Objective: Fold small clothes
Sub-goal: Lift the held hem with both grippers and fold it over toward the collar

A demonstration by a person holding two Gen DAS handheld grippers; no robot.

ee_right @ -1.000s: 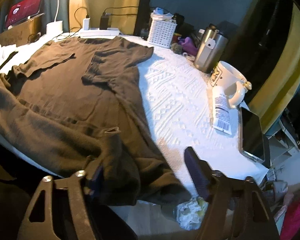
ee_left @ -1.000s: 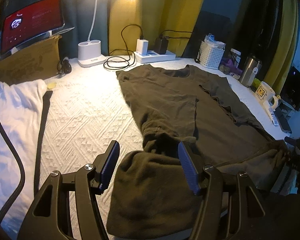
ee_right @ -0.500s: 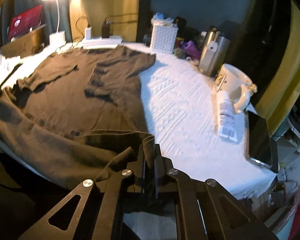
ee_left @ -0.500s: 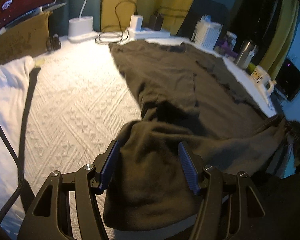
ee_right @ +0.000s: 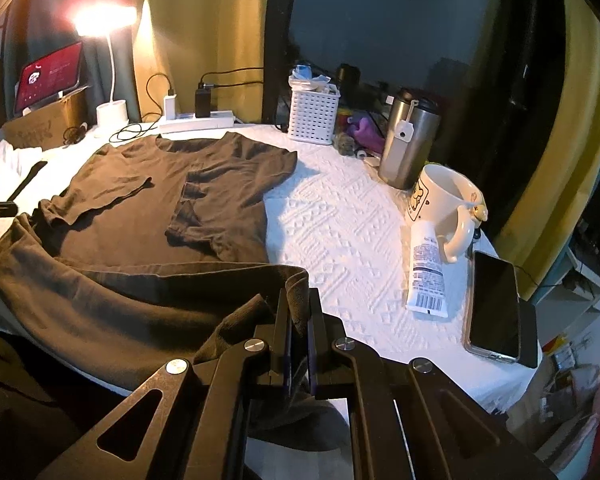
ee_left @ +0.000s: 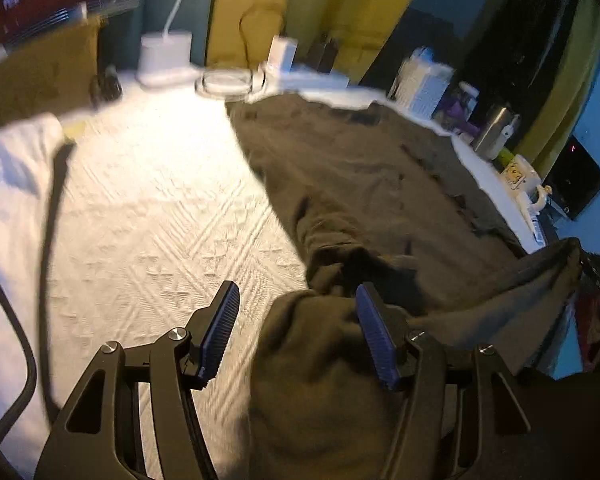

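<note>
A: What could go wrong here?

B: The right gripper (ee_right: 298,320) is clamped on the near hem corner of the dark t-shirt (ee_right: 172,200), which lies spread on the white quilted cover (ee_right: 340,216), hem hanging over the near edge. The left gripper (ee_left: 296,332) stands wide with cloth bunched between its pads, not pinched. Lifting one-sided, I judge, would skew the fold or drag the shirt.

A: Anything beside it at risk?

B: A sweeping hem could catch the lotion tube (ee_right: 426,268) or mug (ee_right: 444,200).

A: Count?

B: One shirt, two grippers, one mug, one tube, one phone (ee_right: 494,304), one steel flask (ee_right: 410,140), one basket (ee_right: 314,114), one lamp (ee_right: 110,80).
</note>
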